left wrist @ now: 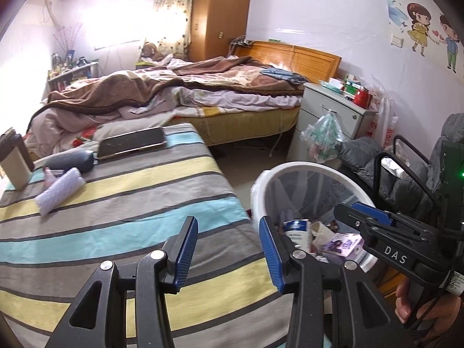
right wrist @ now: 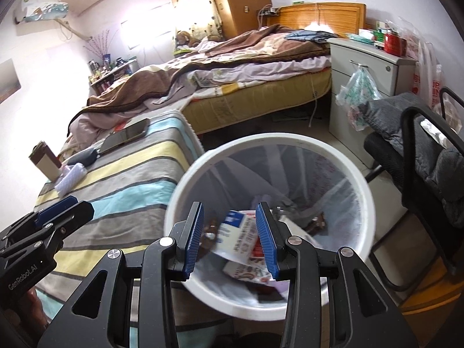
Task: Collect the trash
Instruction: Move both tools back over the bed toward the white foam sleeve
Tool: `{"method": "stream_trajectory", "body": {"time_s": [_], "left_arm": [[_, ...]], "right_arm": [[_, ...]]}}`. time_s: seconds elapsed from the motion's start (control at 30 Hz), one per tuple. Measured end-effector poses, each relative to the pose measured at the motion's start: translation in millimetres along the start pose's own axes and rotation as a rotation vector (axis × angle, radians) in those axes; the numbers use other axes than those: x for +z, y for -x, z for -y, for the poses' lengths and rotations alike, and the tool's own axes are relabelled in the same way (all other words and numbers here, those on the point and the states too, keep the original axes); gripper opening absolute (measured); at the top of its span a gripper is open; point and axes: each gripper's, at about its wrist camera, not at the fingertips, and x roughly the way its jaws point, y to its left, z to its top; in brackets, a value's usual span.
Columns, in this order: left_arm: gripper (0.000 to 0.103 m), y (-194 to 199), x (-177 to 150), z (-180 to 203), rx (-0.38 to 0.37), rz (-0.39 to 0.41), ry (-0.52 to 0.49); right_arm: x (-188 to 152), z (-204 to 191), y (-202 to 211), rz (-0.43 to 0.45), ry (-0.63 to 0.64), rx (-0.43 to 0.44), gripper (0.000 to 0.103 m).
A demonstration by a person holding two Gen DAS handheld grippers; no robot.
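- Left gripper (left wrist: 229, 249): black frame, blue ribbed pads; jaws parted with nothing between them, hanging over the near edge of the striped cloth beside the bin.
- Right gripper (right wrist: 229, 237): same make; jaws parted above the mouth of the bin. A white printed packet (right wrist: 239, 239) shows in the gap, blurred, apparently lying among the contents below and not pinched; released, by that reading.
- White round plastic waste bin (right wrist: 290, 145) with a clear liner: on the floor just beside the striped table, between it and the black chair (right wrist: 420, 174). It holds packets, a small white bottle (left wrist: 295, 230) and paper scraps.
- Table under a grey, yellow and turquoise striped cloth (left wrist: 130, 203): carries a white quilted roll of tissue-like material (left wrist: 61, 190), a dark grey oval case (left wrist: 72, 159), a flat dark tablet (left wrist: 132, 145) and a tan upright carton (left wrist: 16, 162), all at the far end.
- Step in hand, as judged: both grippers are empty at the bin, so a drop looks done and the next pick is open.
- Next move, as judged: the white quilted roll is the likeliest remaining trash. It calls for a reach across the cloth, a wider jaw opening and a soft squeeze, keeping off the tablet and case nearby.
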Motion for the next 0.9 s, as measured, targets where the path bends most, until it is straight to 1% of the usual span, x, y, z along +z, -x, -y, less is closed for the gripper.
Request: {"method": "stream_trajectory", "body": {"time_s": [0.13,0.2,0.23,0.37,0.43,0.5,0.7,0.9], "left_arm": [[0.045,8,-2,-20,0.021,0.013,0.026],[0.051,12,-4,-31,0.034,0.018,0.038],[0.051,14,-4,-36,0.04,0.022,0.043],[0.051,21,-7,-58,0.066,0.03,0.064],[0.051,23,-8,-71,0.082,0.03,0.077],[0.051,25,-10,-81,0.092,0.029,0.089],[0.052,30,-14,-119,0.135,0.028,0.128],[0.052,33,-18,-163,0.196,0.01,0.172]], "right_arm": [[0,-16,-1,0.006,0.025,0.022,0.041],[1,-24,-3,0.006,0.038,0.031,0.041],[2,-30,-4,0.007,0.049,0.038,0.041],[2,-48,-8,0.008,0.083,0.06,0.043],[2,-57,-11,0.007,0.099,0.068,0.045],[3,-65,-14,0.007,0.107,0.083,0.051],[4,-91,-22,0.001,0.139,0.121,0.052],[6,-119,-33,-0.008,0.17,0.161,0.052]]}}
